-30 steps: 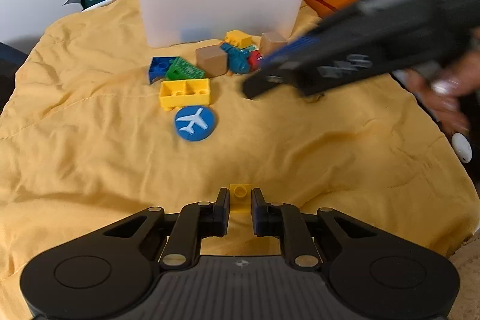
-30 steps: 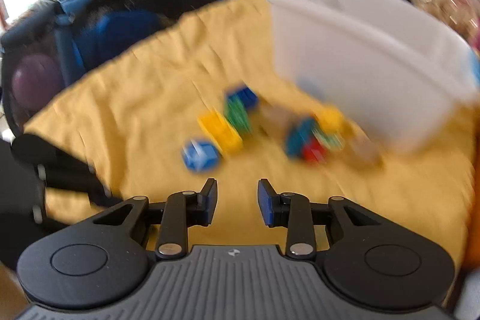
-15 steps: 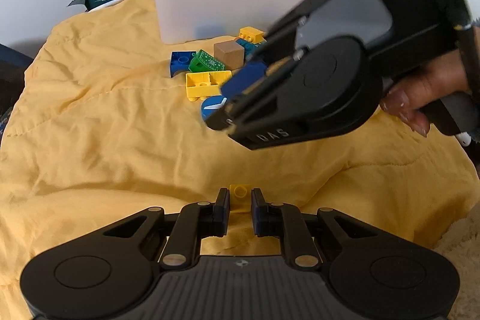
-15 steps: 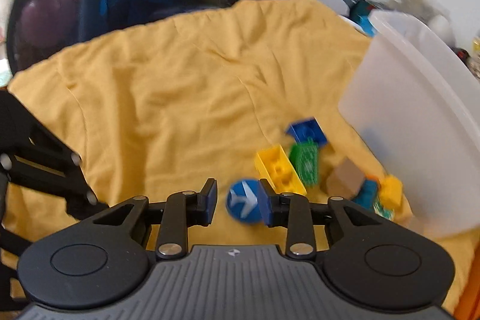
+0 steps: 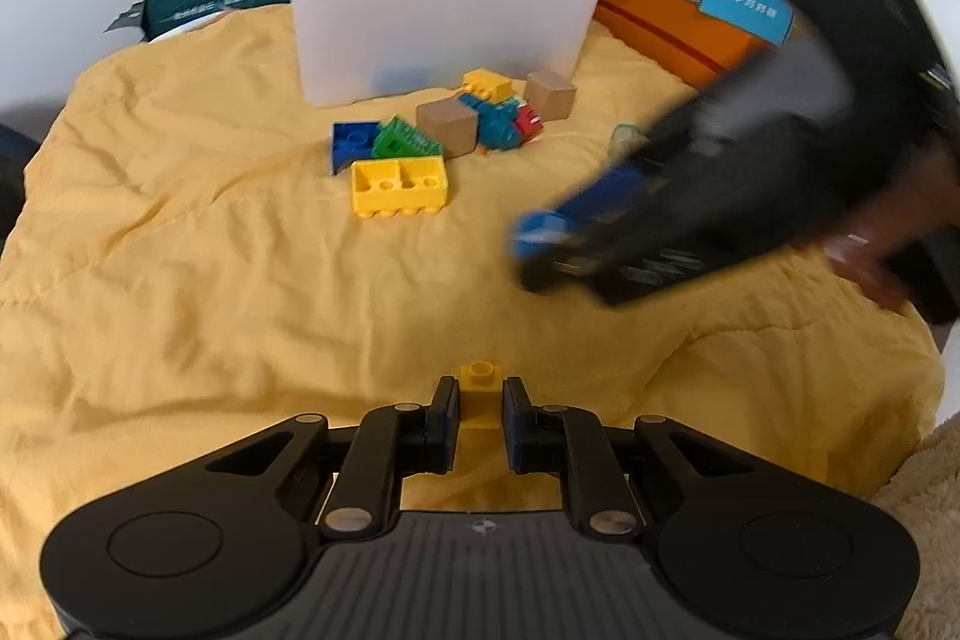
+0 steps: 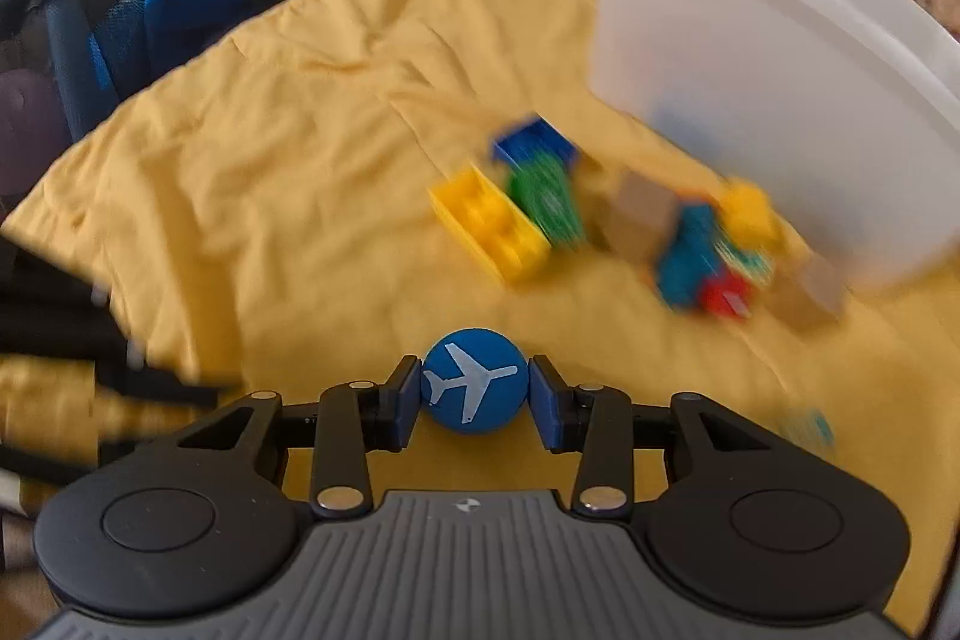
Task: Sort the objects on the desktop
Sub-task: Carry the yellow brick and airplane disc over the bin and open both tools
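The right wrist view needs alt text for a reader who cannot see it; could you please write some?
The right gripper holds a blue airplane disc between its fingers above a yellow cloth. Beyond lie blurred toy bricks, a large yellow brick nearest, beside a translucent white bin.

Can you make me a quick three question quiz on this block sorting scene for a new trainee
1. True or false: the left claw is shut on a small yellow brick.
2. What is printed on the blue disc that the right claw holds?
3. Multiple choice: where does the large yellow brick lie? A) inside the white bin B) on the yellow cloth in front of the bin C) on the orange box

Key: 1 true; 2 a white airplane; 3 B
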`<state>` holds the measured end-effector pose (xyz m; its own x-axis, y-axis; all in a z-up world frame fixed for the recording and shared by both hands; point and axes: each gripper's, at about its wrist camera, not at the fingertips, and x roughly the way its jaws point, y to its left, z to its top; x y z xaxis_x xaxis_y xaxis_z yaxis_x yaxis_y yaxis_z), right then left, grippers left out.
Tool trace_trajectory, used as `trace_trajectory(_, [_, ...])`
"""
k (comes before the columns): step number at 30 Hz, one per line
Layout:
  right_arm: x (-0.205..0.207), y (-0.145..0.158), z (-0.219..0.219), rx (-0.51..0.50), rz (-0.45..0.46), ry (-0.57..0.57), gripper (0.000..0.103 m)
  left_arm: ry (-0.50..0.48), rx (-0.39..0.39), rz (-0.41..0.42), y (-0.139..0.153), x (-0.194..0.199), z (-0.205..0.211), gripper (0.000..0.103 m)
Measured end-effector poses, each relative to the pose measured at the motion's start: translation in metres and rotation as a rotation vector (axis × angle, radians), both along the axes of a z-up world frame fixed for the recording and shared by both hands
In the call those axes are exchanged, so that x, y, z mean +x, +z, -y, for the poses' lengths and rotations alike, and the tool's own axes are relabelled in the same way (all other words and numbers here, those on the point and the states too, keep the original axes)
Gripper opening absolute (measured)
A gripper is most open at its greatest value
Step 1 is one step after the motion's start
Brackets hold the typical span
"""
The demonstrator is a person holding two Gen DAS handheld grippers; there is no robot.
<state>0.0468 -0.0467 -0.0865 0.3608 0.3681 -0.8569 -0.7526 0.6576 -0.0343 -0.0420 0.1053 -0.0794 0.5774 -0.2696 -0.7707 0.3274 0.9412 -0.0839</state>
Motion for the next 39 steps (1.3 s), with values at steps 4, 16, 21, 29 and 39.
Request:
trace_trajectory(4, [-0.011, 0.006, 0.043, -0.011, -0.033, -0.093, 0.042, -0.035, -0.019, 0.006, 0.004, 0.01, 0.008, 0.018])
trace_trajectory(16, [-0.035, -0.005, 0.064, -0.006, 0.017, -0.152, 0.044, -0.095, 0.073, -0.05, -0.005, 0.018, 0.027, 0.019])
trace_trajectory(21, [-0.037, -0.005, 0.07, -0.003, 0.006, -0.132, 0.042, -0.113, 0.056, -0.056, -0.004, 0.014, 0.028, 0.017])
trace_trajectory(29, [-0.019, 0.019, 0.07, 0.012, 0.073, -0.124, 0.042, -0.084, -0.015, 0.175, 0.048, 0.046, 0.031, 0.017])
trace_trajectory(39, [0.073, 0.104, 0.061, 0.159, 0.355, -0.273, 0.042, 0.004, -0.049, 0.438, 0.135, 0.151, 0.028, 0.017])
